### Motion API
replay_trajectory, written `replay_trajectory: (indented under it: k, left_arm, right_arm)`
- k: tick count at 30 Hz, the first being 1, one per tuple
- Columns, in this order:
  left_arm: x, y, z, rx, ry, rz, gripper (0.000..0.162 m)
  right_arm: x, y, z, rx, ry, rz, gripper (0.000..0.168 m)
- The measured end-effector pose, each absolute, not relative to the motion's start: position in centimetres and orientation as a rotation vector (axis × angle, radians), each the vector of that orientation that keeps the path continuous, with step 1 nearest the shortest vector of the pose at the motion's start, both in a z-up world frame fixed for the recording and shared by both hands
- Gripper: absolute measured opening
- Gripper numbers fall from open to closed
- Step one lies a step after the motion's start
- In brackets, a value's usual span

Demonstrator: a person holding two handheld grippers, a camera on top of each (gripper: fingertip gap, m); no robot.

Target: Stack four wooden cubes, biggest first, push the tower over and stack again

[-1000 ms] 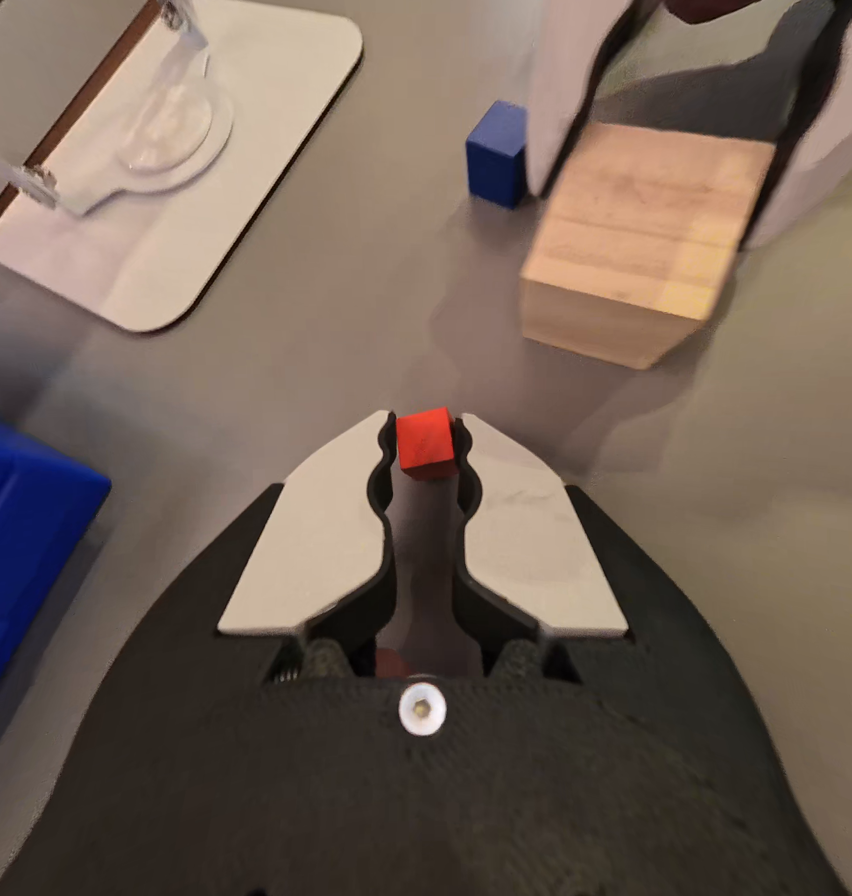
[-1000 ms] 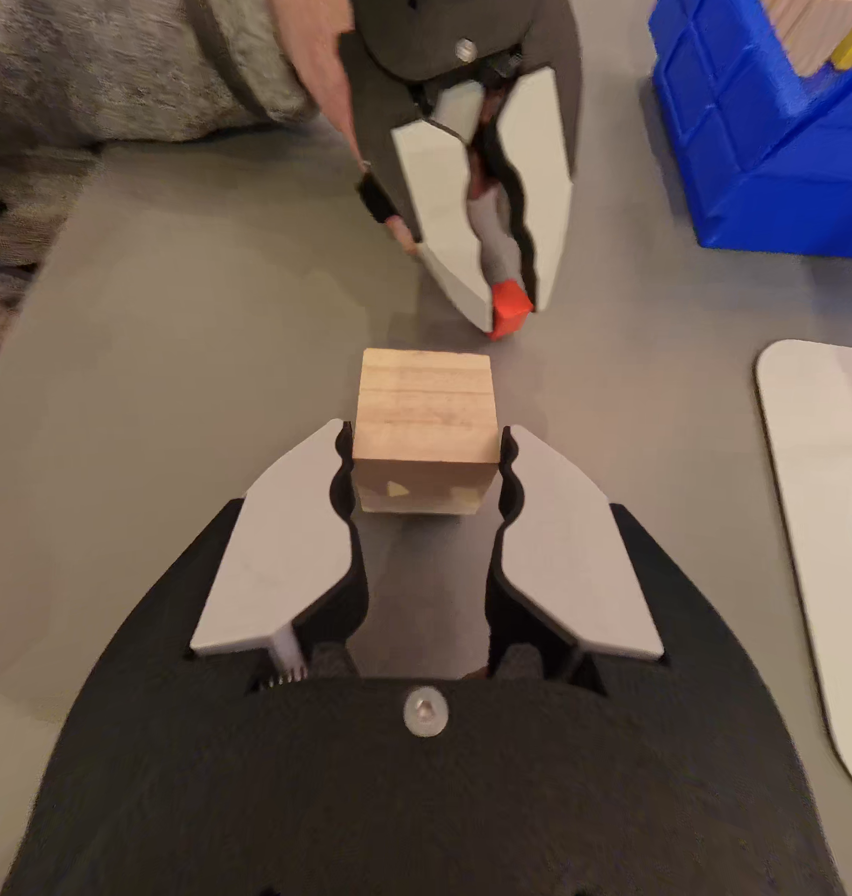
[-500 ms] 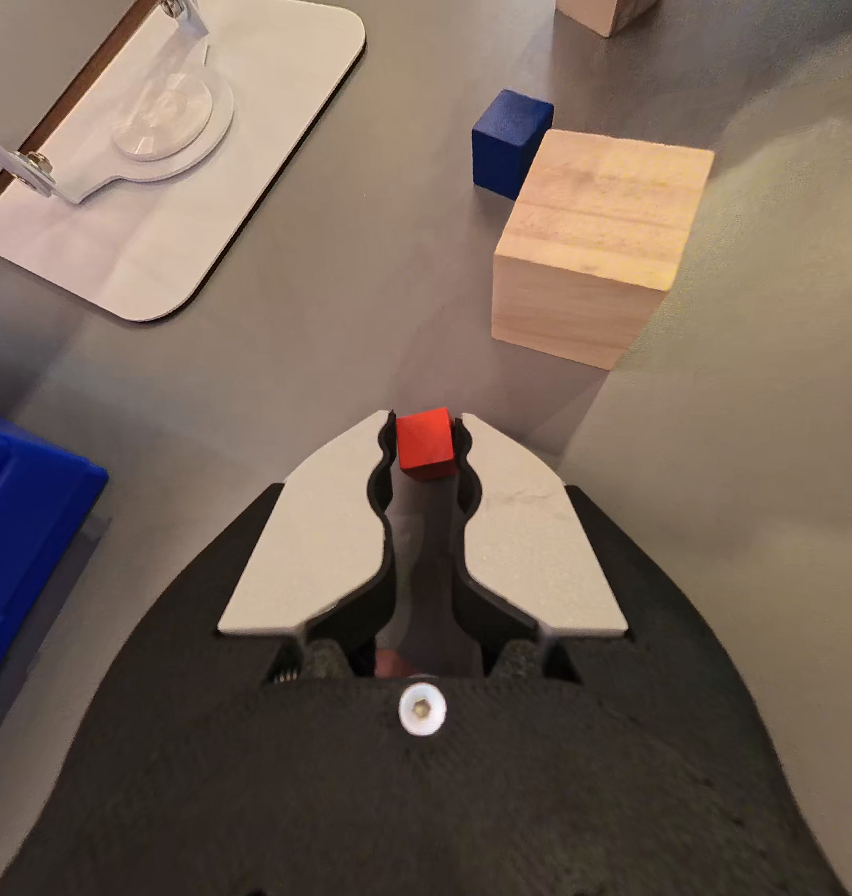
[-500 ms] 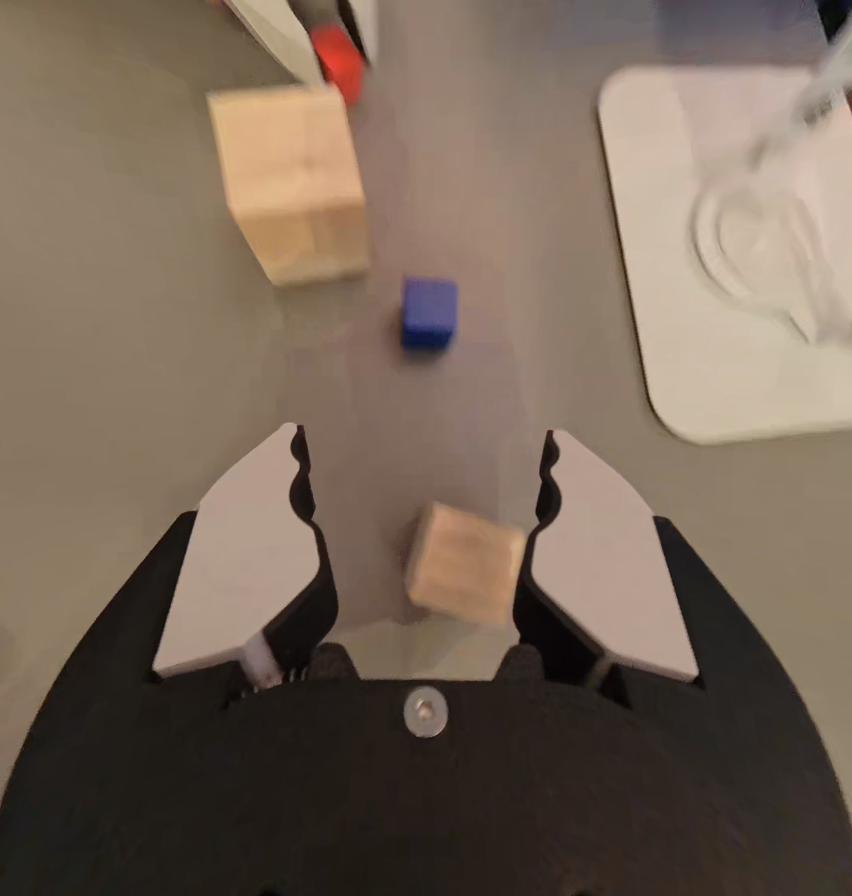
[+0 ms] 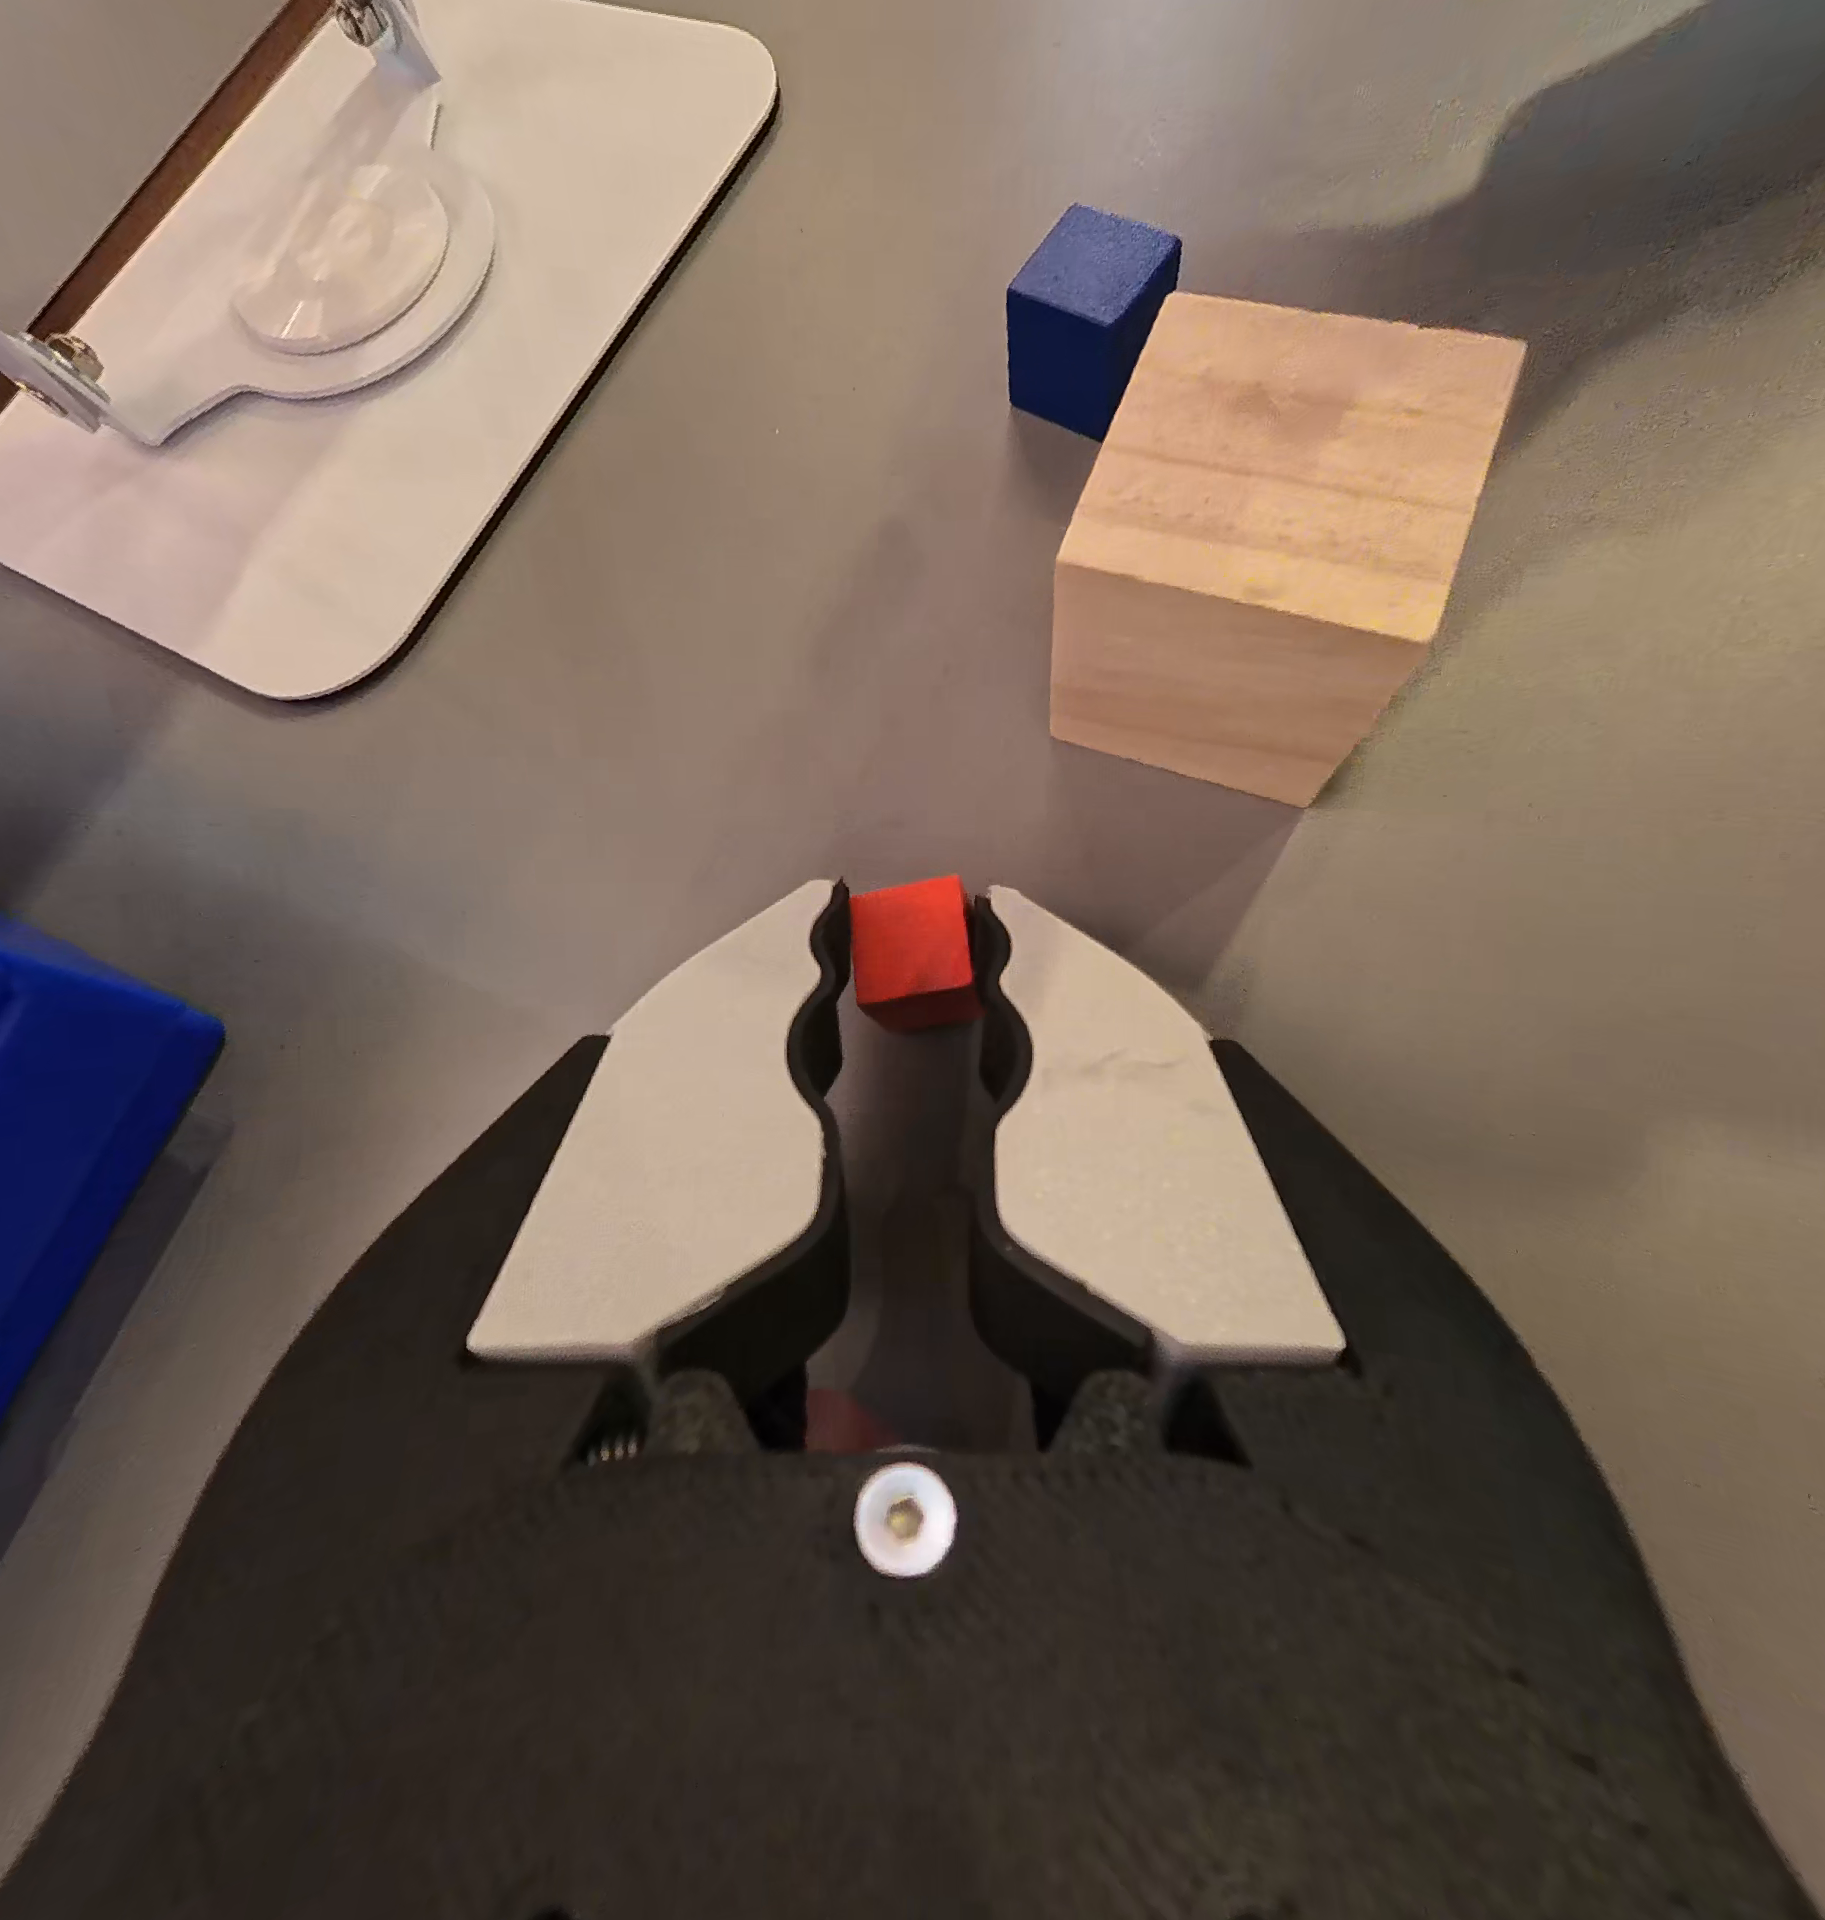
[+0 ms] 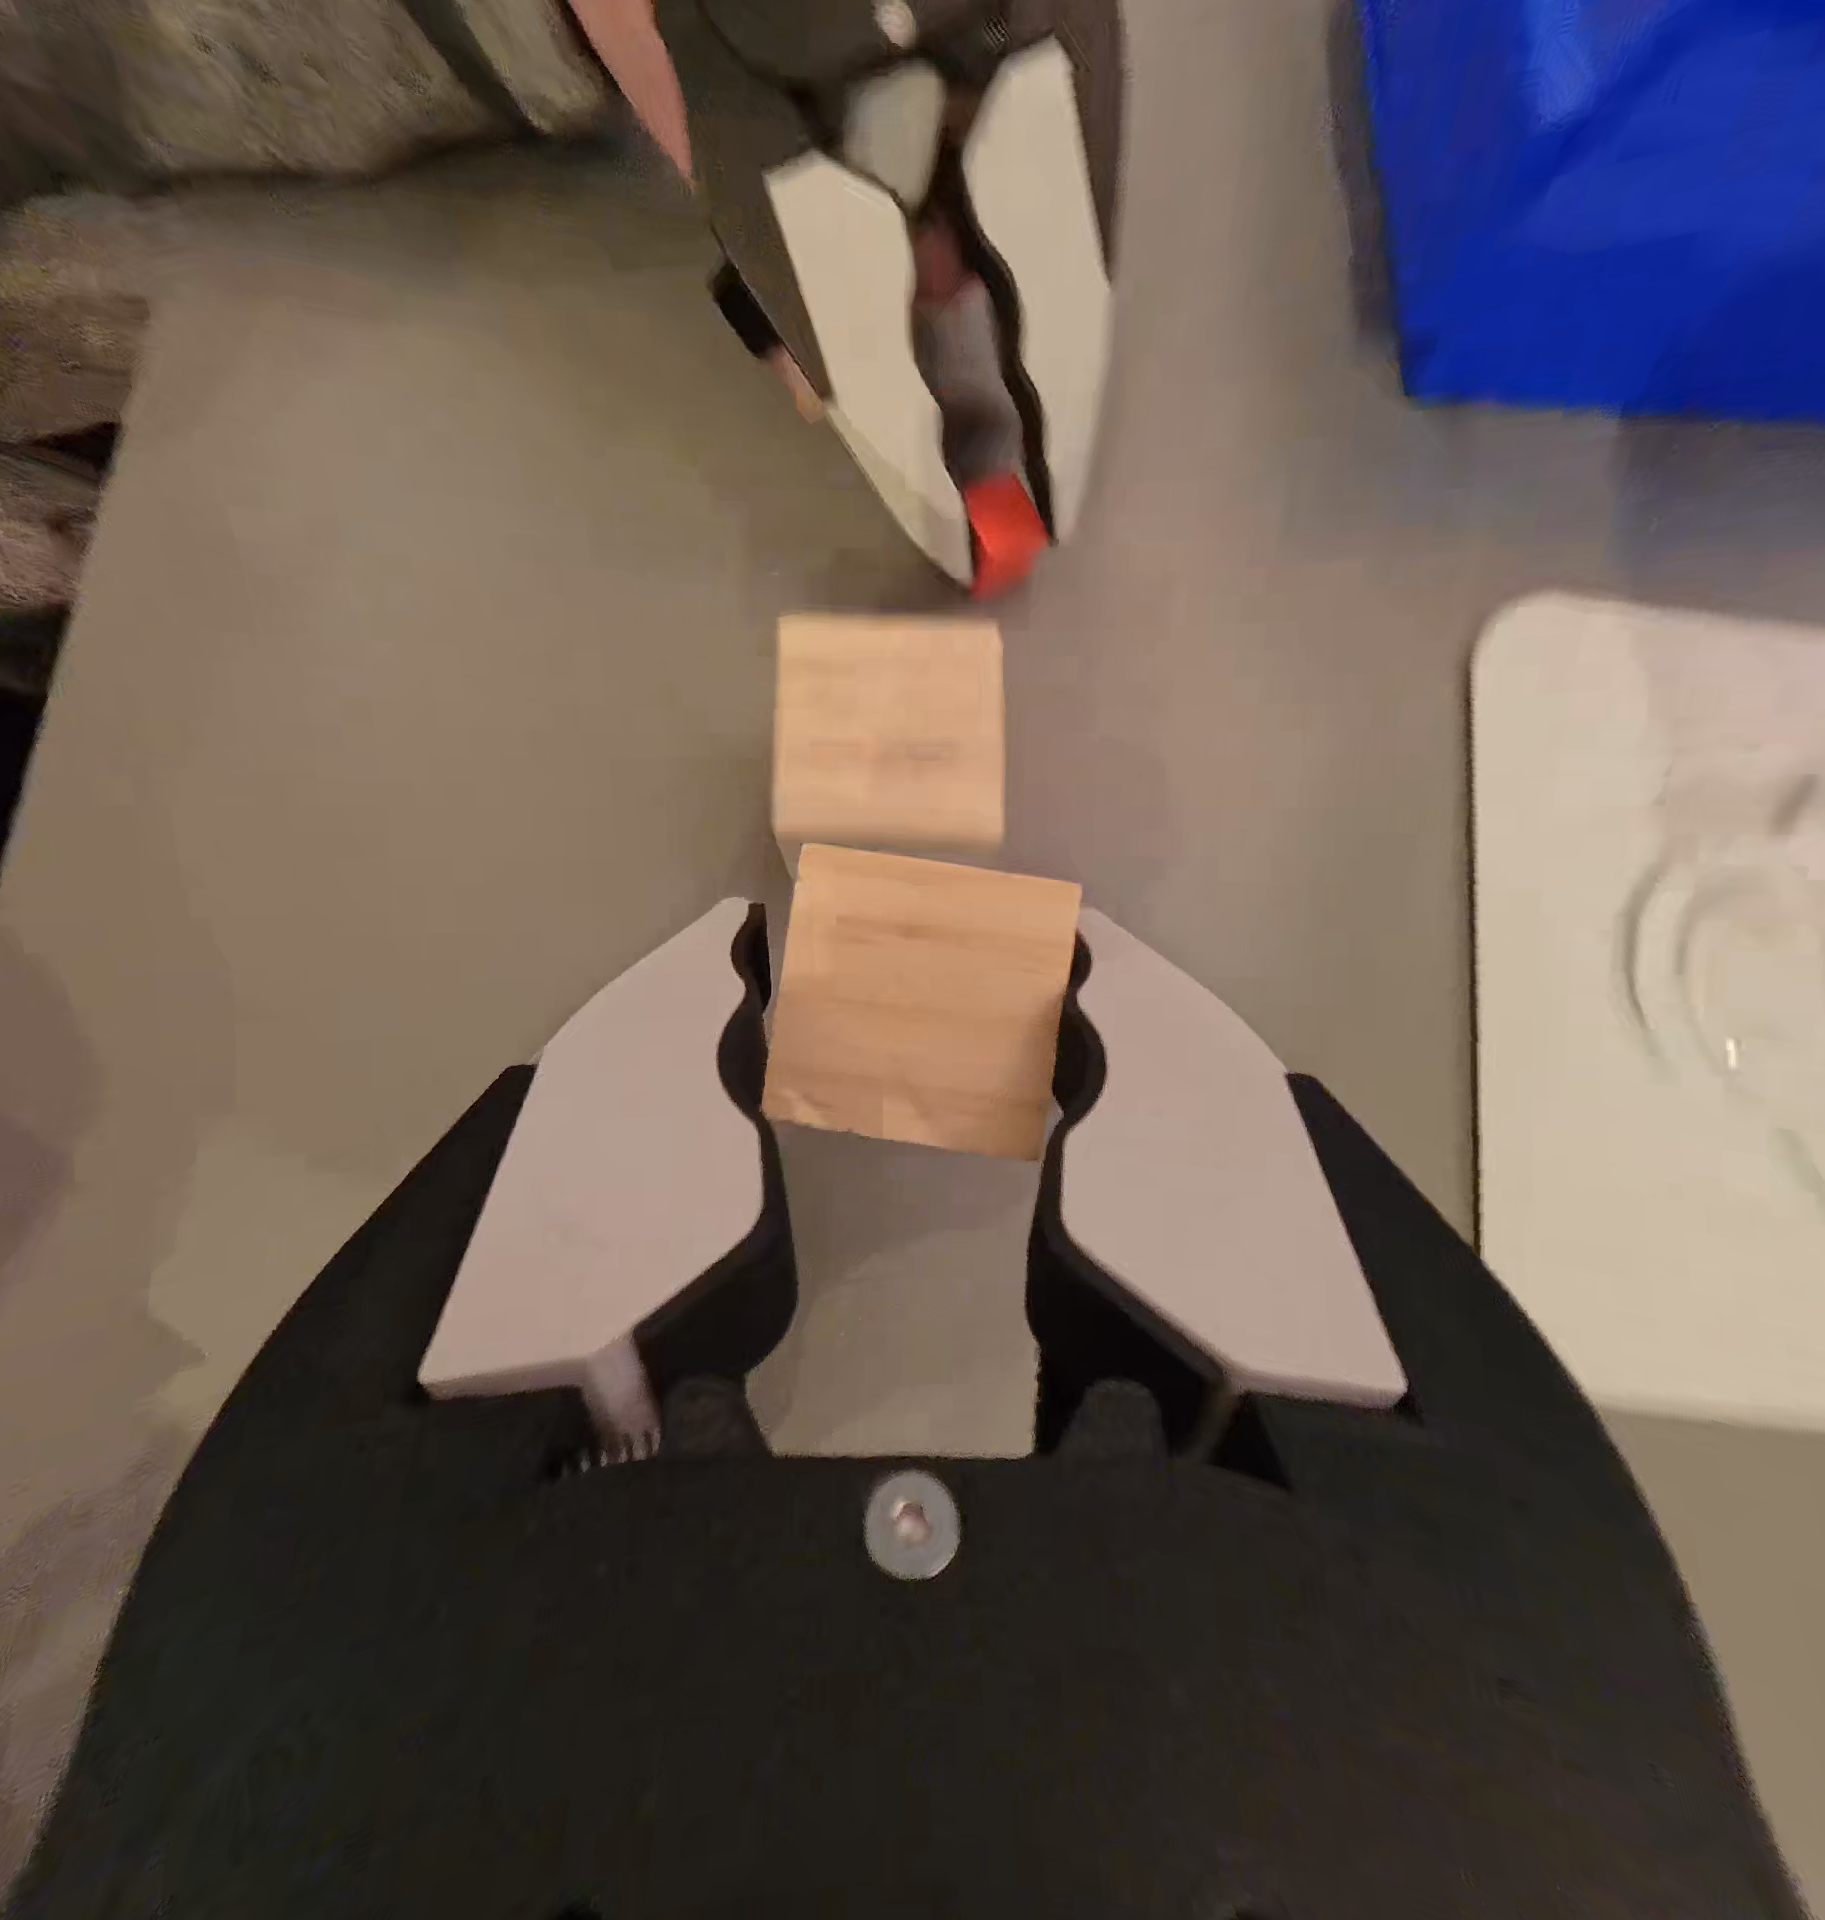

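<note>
My left gripper (image 5: 910,904) is shut on a small red cube (image 5: 910,951) and holds it just short of a large plain wooden cube (image 5: 1272,540) that stands on the grey table. A blue cube (image 5: 1084,301) sits right behind the large cube. My right gripper (image 6: 913,920) is shut on a medium plain wooden cube (image 6: 918,997), slightly tilted, close in front of the large cube (image 6: 887,727). The right wrist view shows the left gripper (image 6: 1001,561) beyond the large cube with the red cube (image 6: 1007,530) at its tips.
A white board with a clear stand (image 5: 347,343) lies at the far left and shows at the right in the right wrist view (image 6: 1666,987). A blue bin (image 5: 46,1143) stands at the left edge. A person's sleeve (image 6: 212,83) is at the table's far side. Some 15 cm of space lies between my two pairs of fingers.
My right gripper let go of the large cube, opened over the medium wooden cube, closed on it and brought it near the large cube. The left gripper kept its hold on the red cube.
</note>
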State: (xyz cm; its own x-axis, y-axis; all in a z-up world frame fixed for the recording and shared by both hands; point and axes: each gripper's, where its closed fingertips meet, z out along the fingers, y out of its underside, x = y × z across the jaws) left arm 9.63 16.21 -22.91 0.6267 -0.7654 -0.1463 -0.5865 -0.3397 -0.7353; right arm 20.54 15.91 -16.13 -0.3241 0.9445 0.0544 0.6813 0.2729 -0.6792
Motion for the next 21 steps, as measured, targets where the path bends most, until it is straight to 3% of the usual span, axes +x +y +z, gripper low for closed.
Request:
replay_trajectory:
  k: [12, 14, 16, 21]
  left_arm:
    - [9.7, 16.1, -22.9, -2.056, 1.063, -0.31, 0.022]
    - [9.7, 16.1, -22.9, -2.055, 1.066, -0.313, 0.022]
    - [9.7, 16.1, -22.9, -2.056, 1.065, -0.314, 0.022]
    - [9.7, 16.1, -22.9, -2.058, 1.063, -0.32, 0.022]
  right_arm:
    - [15.3, 14.2, -18.8, -1.51, -2.26, 0.77, 0.054]
    - [15.7, 14.6, -18.2, -1.502, -2.229, 0.758, 0.076]
    - [16.6, 15.3, -17.2, -1.499, -2.199, 0.777, 0.084]
    - [20.4, 19.9, -18.6, -1.588, -2.145, 0.712, 0.073]
